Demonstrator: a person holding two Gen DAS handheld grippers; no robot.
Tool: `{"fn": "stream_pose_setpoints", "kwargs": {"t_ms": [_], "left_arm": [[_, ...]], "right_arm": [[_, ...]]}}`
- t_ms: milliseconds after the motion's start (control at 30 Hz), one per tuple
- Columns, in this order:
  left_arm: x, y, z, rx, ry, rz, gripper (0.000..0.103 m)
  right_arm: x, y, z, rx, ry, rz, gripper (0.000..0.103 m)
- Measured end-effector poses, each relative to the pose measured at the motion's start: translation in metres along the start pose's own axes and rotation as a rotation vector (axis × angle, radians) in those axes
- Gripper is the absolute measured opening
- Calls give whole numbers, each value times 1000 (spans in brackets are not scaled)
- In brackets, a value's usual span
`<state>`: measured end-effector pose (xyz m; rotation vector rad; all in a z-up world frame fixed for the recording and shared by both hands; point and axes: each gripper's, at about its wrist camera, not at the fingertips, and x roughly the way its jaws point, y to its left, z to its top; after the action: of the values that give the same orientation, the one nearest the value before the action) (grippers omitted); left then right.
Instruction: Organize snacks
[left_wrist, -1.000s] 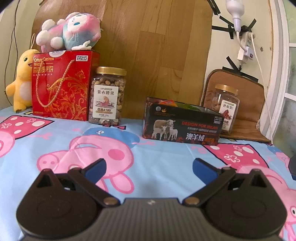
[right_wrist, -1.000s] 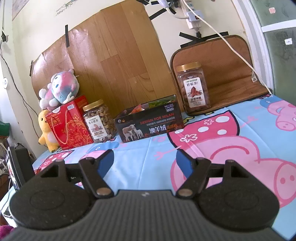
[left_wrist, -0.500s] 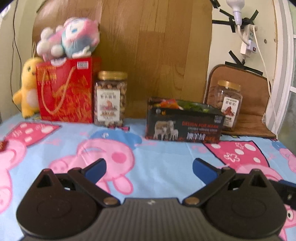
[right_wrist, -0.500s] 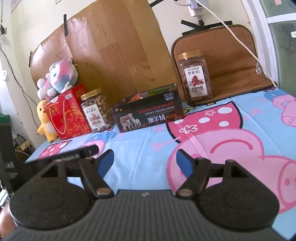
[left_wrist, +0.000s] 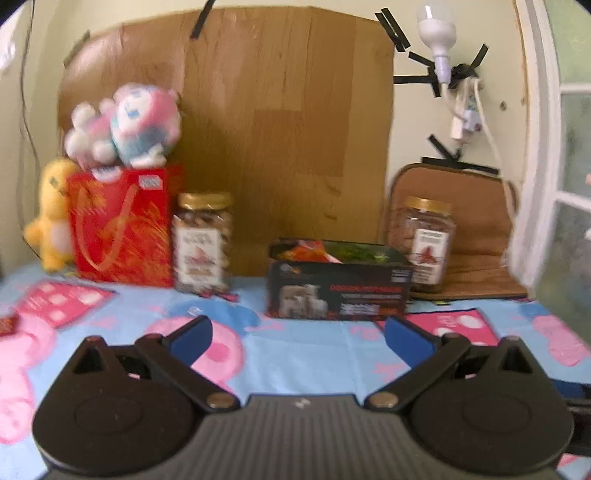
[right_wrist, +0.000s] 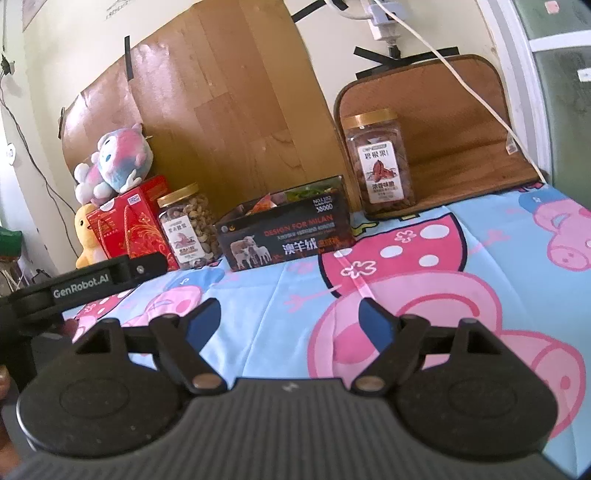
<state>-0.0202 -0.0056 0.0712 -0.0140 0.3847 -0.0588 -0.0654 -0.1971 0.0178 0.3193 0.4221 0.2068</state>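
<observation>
Both grippers spread, empty — left gripper (left_wrist: 297, 338), right gripper (right_wrist: 290, 319). Black box (right_wrist: 286, 236) of snacks at the bed's (right_wrist: 461, 236) back edge, long side facing, dead ahead of the left — probably nearer the left.

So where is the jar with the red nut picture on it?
The pecan jar stands upright at the back right of the right wrist view, on the brown mat, just right of and behind the black box of snacks.
</observation>
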Motion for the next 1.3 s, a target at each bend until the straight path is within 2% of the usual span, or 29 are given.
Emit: {"fn": "stream_pose_setpoints", "kwargs": {"t_ms": [100, 233, 600, 767, 967, 1167, 1300], "left_arm": [[-1, -10, 3, 41, -12, 106, 103], [0, -12, 6, 40, 18, 90, 103], [-6, -12, 2, 55, 51, 140, 103], [0, -26, -1, 115, 80, 130, 103], [-2, -42, -1, 151, 43, 119, 103], [-9, -46, 8, 146, 44, 63, 103], [-9, -41, 10, 118, 75, 45, 103]], "right_arm": [[0, -2, 0, 2, -1, 7, 84], [-1, -5, -1, 9, 1, 10, 84], [-1, 4, -9, -36, 25, 37, 84], [0, 0, -7, -14, 38, 15, 84], [-6, -6, -6, -9, 26, -30, 84], [-13, -8, -2, -10, -2, -51, 84], [-14, -9, -2, 0, 1, -54, 84]]}}
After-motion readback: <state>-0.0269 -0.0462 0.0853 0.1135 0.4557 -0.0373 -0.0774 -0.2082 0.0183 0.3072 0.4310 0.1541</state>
